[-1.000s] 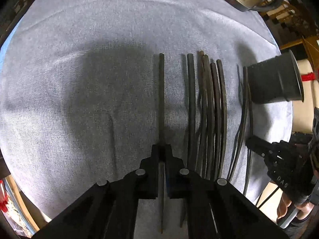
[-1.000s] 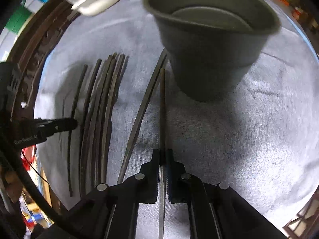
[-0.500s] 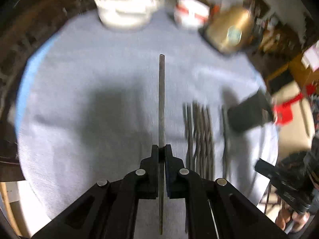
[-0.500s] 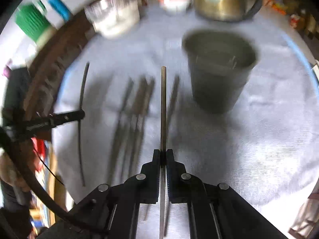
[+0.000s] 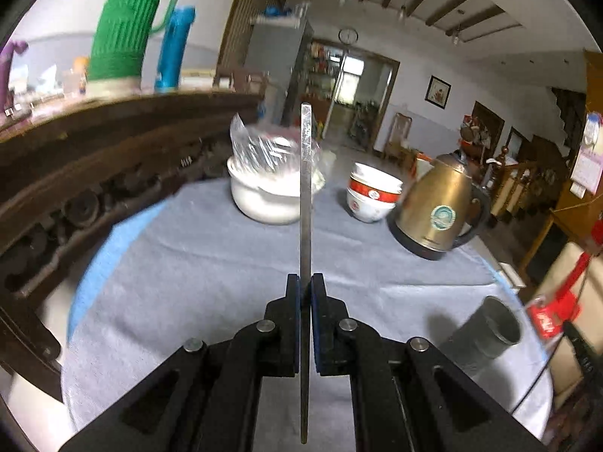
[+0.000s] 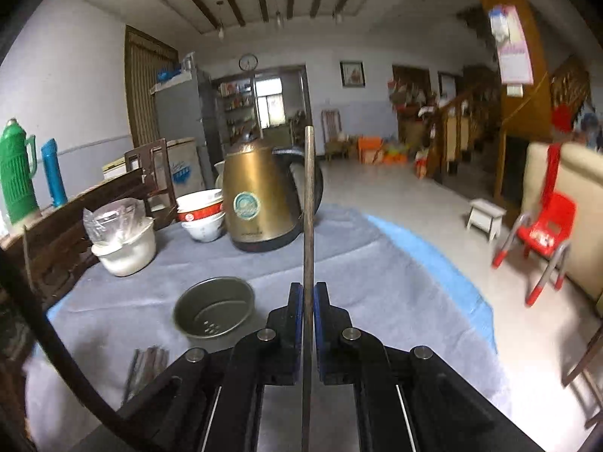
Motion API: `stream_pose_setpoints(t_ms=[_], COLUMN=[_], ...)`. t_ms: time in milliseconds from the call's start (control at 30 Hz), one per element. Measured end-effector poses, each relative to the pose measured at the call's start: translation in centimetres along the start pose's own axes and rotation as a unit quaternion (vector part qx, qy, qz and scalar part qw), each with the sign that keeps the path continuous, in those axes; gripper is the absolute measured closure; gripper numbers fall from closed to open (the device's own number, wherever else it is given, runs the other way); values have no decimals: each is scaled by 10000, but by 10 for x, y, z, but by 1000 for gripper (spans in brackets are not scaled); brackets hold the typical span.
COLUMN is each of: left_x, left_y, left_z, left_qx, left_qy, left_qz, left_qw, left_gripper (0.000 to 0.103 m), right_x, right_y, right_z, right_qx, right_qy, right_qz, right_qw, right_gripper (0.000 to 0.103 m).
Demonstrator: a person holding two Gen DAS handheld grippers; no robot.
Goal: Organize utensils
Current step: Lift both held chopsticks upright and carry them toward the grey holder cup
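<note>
A grey cloth [image 6: 377, 282] covers the table. You hold both grippers tilted slightly down above it. Your left gripper [image 5: 305, 293] is clamped on 1 dark chopstick [image 5: 305, 203]; your right gripper [image 6: 308, 301] clamps another chopstick [image 6: 309, 203]. Both sticks are thin and straight. The grey cup [image 6: 215, 310] stands below, with more chopsticks [image 6: 145, 367] beside it.

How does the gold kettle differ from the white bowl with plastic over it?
The kettle is brassy metal, tall, with a black handle and base; the white bowl is low, wide and handleless. The kettle has a round sticker on its side; the bowl is plain, with crumpled clear plastic on top. Both stand upright on the grey tablecloth.
</note>
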State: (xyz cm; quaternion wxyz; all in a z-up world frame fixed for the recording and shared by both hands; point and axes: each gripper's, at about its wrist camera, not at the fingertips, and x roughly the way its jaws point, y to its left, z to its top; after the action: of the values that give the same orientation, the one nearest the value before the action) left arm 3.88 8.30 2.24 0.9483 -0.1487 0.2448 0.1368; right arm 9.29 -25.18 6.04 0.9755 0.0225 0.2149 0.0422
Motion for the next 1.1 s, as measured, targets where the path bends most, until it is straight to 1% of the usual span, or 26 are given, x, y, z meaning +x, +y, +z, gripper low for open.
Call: stream_pose_setpoints(t_ms=[33, 67, 133, 233, 300, 500, 633, 700, 800, 900, 933, 1000, 1033, 1100], left_x=[3, 6, 6, -14, -23, -56, -68, -67, -66, -68, -68, -69, -67, -64], left_y=[-1, -1, 0, 4, 4, 7, 9, 7, 4, -3, -7, -18, -27, -45], left_z=[-4, -6, -15, -23, -25, -35, -39, -38, -29, -8, -2, 16, 26, 42], left_qx=[75, 138, 205, 326, 327, 433, 429, 423, 323, 153, 104, -24, -75, -115], left_qy=[8, 46, 128, -43, -38, -35, 35, 63, 48, -33, -49, -88, -85, -61], left_qz=[18, 26, 25, 55, -44, -232, -360, -403, -501, -744, -850, -1148, -1349, -1661], left_qw=[10000, 9999, 9997, 9994, 9994, 9988, 9984, 9983, 9982, 9971, 9963, 9934, 9908, 9860], left_gripper=[97, 97, 97, 97, 97, 97, 97, 97, 97, 97, 97, 97, 97, 97], right_x=[-1, -1, 1, -13, -23, -58, -79, -82, -78, -80, -82, -83, -83, -78], right_y=[2, 10, 12, 13, 11, 1, -6, -6, -9, -9, -10, -12, -13, -12], right_z=[-2, -6, -13, -30, -36, -44, -50, -50, -42, -22, -10, 6, 19, 38], right_qx=[-71, -125, -207, -316, -355, -155, -57, -43, 75, 192, 258, 357, 436, 526], right_qy=[-95, -109, -60, -16, -115, -103, -39, -36, -78, -314, -457, -595, -700, -757], right_qz=[-62, -85, -67, -42, -63, 18, 96, 119, 187, 304, 394, 559, 684, 924], right_qw=[9999, 9998, 9997, 9995, 9993, 9998, 9999, 9999, 9998, 9989, 9978, 9960, 9942, 9914], right_gripper=[97, 97, 97, 97, 97, 97, 97, 97, 97, 97, 97, 97, 97, 97])
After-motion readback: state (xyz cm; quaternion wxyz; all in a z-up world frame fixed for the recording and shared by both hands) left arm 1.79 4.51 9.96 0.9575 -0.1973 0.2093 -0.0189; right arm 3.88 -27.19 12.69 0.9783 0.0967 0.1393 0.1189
